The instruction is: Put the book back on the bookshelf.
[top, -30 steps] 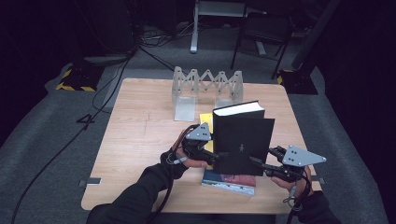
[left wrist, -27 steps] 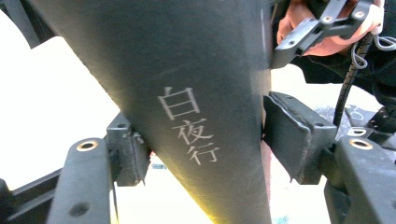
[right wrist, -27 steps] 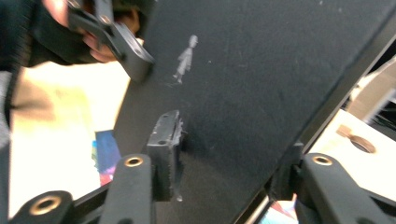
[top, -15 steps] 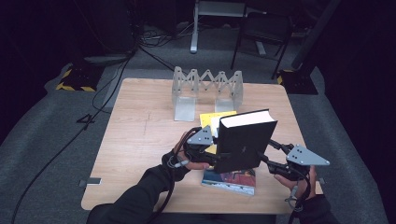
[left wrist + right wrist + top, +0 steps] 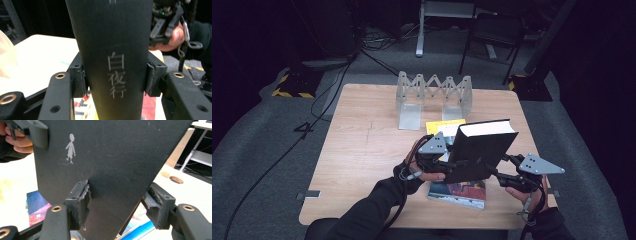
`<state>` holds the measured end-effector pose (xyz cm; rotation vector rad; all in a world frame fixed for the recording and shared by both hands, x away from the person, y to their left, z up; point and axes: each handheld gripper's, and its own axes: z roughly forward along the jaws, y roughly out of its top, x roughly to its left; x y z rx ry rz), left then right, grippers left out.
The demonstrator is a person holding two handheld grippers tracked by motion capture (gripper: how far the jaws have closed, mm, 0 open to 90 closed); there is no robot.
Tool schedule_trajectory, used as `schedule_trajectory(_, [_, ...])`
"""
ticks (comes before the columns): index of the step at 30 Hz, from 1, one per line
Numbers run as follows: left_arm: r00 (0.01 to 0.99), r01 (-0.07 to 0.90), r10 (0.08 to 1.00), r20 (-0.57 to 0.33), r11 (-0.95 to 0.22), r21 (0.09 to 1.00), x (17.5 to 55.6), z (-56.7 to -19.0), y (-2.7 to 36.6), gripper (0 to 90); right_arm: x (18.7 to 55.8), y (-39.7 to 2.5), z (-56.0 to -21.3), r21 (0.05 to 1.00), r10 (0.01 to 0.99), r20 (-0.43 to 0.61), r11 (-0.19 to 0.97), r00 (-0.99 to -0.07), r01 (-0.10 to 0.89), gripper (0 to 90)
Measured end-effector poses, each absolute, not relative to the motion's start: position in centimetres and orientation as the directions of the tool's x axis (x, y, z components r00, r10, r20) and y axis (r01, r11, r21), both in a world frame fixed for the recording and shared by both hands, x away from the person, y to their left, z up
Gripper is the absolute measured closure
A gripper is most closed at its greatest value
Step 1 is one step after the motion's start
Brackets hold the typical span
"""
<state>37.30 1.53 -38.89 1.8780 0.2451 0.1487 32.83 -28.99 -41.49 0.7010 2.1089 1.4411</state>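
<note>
A wooden table (image 5: 362, 150) carries a folding rack (image 5: 434, 95), yellow book (image 5: 443, 126) and colourful book (image 5: 459, 192).

Spine of the black book (image 5: 112, 50): three pale characters set vertically, reading 白夜行. Front cover of the same book: a small pale figure of a walking child, without lettering. Print on the colourful book (image 5: 459, 192) lying on the table is too small to read.

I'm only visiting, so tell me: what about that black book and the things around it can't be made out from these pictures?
- Yellow item, high view: the black book covers most of it; its print is too small to read.
- Colourful book lying flat, high view: partly under the black book; title too small.
- Right gripper, right gripper view: the black cover hides whether its right pad touches.
- Spine lettering, left gripper view: the upper part is cut off by the top edge.
</note>
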Motion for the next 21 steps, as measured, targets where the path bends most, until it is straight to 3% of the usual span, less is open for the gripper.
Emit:
schedule_trajectory(7, [0.969,0.098,0.242,-0.039,-0.237,0.967,38.0,-37.8,0.7,46.3,32.6,-28.8,-41.5,0.943,0.647,-0.117,0.311,-0.753,0.12,48.3])
schedule_trajectory(10, [0.97,0.073,0.244,-0.01,-0.252,0.965,37.8,-37.4,0.4,46.9,32.4,-28.3,-41.3,0.938,0.646,-0.143,0.33,-0.749,0.105,46.9])
schedule_trajectory(21, [0.97,0.093,0.241,-0.031,-0.249,0.964,38.3,-36.7,0.0,47.2,32.6,-28.4,-41.3,0.943,0.65,-0.118,0.311,-0.751,0.121,47.5])
